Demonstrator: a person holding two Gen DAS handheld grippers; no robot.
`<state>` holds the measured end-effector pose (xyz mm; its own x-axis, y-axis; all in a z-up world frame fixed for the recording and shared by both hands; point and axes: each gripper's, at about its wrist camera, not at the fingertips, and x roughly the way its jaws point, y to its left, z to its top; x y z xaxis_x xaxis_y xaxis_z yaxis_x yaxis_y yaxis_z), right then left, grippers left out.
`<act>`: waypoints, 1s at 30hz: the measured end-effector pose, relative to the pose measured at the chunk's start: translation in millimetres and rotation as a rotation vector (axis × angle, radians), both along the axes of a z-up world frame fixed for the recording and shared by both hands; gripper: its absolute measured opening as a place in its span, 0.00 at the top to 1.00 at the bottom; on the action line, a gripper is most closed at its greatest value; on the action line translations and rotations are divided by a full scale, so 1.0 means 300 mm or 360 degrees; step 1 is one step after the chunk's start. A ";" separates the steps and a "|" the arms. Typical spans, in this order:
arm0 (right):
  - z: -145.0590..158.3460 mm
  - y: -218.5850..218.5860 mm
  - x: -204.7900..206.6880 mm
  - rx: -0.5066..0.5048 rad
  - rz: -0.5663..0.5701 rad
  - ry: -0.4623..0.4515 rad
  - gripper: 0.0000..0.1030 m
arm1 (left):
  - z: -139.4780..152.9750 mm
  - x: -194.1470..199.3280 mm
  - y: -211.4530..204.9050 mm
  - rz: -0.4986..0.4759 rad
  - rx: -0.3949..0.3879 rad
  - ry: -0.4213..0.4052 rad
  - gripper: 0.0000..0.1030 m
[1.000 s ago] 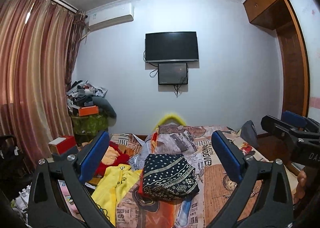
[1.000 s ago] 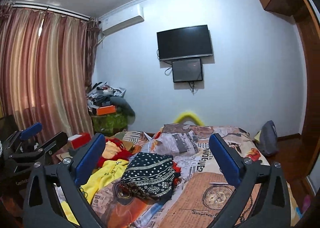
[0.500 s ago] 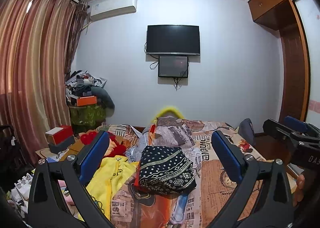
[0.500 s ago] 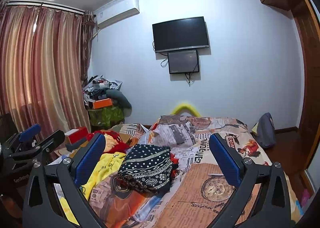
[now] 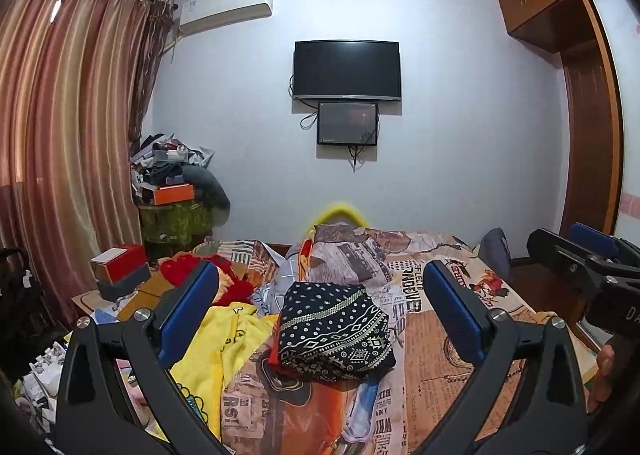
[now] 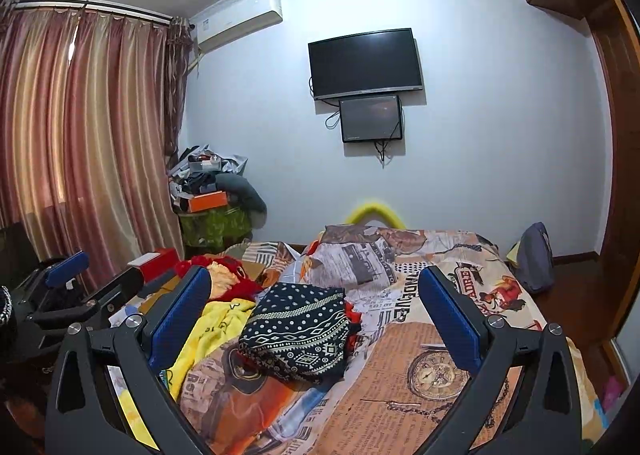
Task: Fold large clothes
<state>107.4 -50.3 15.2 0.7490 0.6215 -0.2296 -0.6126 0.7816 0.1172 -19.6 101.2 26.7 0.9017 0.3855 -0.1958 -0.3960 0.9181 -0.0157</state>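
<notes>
A folded dark garment with white patterns [image 5: 334, 329] lies on the bed [image 5: 440, 343]; it also shows in the right wrist view [image 6: 298, 331]. A yellow garment [image 5: 218, 351] and a red one [image 5: 224, 283] lie loose to its left. My left gripper [image 5: 320, 313] is open and empty, held above the bed short of the dark garment. My right gripper [image 6: 314, 311] is open and empty at a similar height. The right gripper shows at the right edge of the left wrist view [image 5: 580, 255]; the left gripper shows at the left edge of the right wrist view [image 6: 76, 287].
The bed has a printed newspaper-style cover [image 6: 432, 371] and a bunched quilt [image 6: 356, 255] at its far end. A red box [image 5: 118, 263] and clutter stand left of the bed. A cluttered green stand [image 5: 176, 215] is by the curtain [image 5: 60, 159]. A wardrobe [image 5: 592, 115] is on the right.
Both grippers have tilted upward a little, so the bed and clothes sit lower in both views. Both stay open and empty. The clothes have not moved.
</notes>
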 end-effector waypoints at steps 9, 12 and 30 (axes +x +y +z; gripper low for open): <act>0.003 0.001 0.002 -0.0006 -0.0001 0.0004 0.00 | -0.004 0.006 0.007 -0.0010 -0.0023 0.0004 0.00; 0.005 0.002 0.001 -0.0006 0.0000 0.0008 0.00 | -0.007 0.009 0.007 -0.0013 -0.0030 0.0006 0.00; 0.000 0.015 0.006 -0.0018 -0.0011 0.0030 0.00 | -0.018 0.031 0.019 -0.0067 -0.0102 0.0016 0.00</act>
<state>109.3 -46.0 15.3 0.7487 0.6138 -0.2504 -0.6052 0.7870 0.1198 -10.3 106.8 21.2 0.9147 0.3337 -0.2280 -0.3575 0.9312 -0.0712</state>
